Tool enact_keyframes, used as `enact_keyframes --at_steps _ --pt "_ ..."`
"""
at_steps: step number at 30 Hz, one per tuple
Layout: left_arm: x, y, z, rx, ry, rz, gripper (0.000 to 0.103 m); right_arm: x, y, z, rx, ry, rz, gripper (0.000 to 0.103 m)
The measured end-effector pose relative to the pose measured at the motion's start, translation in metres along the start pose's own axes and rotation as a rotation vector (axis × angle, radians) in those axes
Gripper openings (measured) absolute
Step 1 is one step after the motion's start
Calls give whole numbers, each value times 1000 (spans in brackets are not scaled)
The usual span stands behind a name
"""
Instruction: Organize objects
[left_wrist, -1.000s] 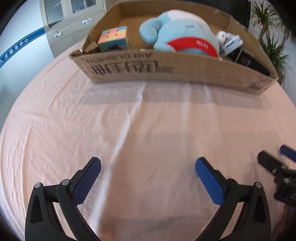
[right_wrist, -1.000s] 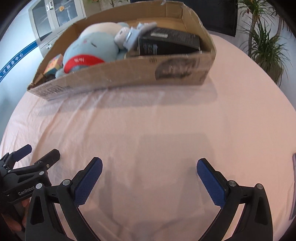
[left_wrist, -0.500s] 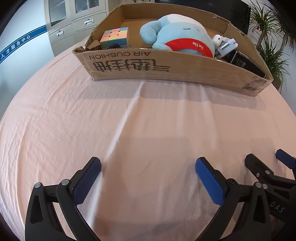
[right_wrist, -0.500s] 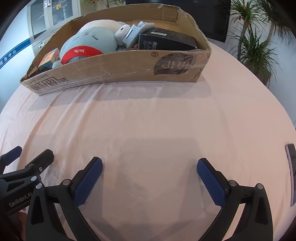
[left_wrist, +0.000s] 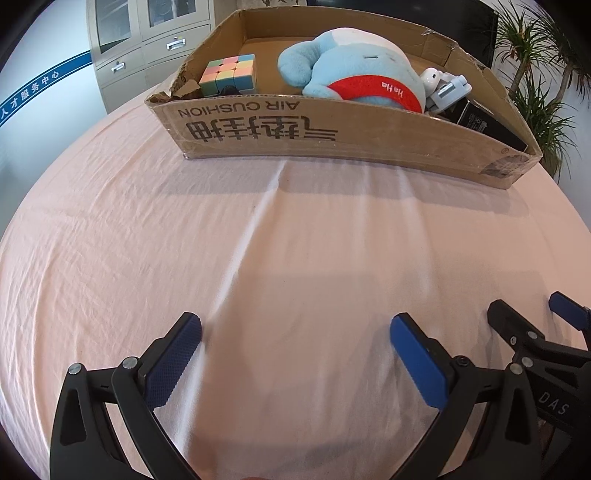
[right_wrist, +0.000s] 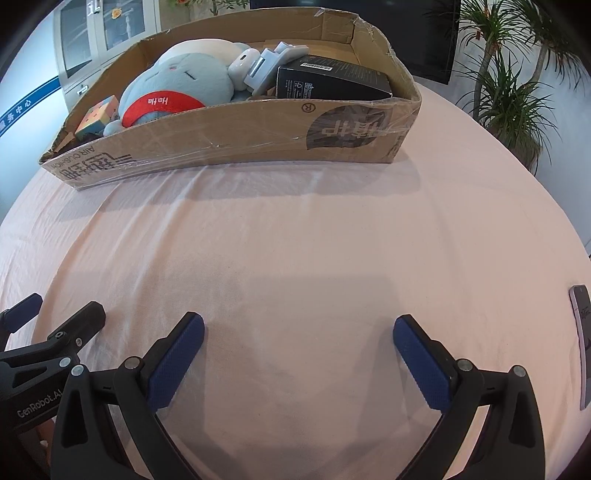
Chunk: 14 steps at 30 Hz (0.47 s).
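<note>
A shallow cardboard box (left_wrist: 332, 133) (right_wrist: 229, 147) stands at the far side of the pink-clothed table. In it lie a pastel puzzle cube (left_wrist: 229, 74) (right_wrist: 96, 117), a blue plush toy (left_wrist: 354, 74) (right_wrist: 177, 88) with a red band, a small white and blue gadget (left_wrist: 445, 90) (right_wrist: 264, 62) and a black carton (left_wrist: 487, 127) (right_wrist: 332, 79). My left gripper (left_wrist: 295, 347) is open and empty, low over the cloth near the front. My right gripper (right_wrist: 298, 349) is open and empty beside it, and shows at the right edge of the left wrist view (left_wrist: 532, 332).
A phone-like flat object (right_wrist: 581, 343) lies on the cloth at the far right. Grey cabinets (left_wrist: 147, 40) stand behind the table on the left, potted plants (right_wrist: 509, 92) and a dark screen (right_wrist: 406, 33) on the right. The cloth (left_wrist: 295, 240) between grippers and box is bare.
Both grippers have drawn back from the box and dropped lower toward the front of the table. Both stay open and empty.
</note>
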<state>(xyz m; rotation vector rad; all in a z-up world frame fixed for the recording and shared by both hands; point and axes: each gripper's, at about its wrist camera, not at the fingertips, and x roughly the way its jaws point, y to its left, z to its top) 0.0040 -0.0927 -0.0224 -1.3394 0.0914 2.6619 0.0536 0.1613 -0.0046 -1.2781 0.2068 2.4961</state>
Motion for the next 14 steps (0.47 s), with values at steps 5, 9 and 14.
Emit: enact_keyframes --at_steps 5,9,14 --pt "-2 0 -2 -2 -1 -1 102 0 0 0 0 0 0 103" --pt "-3 -1 -2 -1 -1 -1 102 0 0 0 0 0 0 103" --pt "-4 0 -3 -1 -2 -3 102 0 0 0 0 0 0 103"
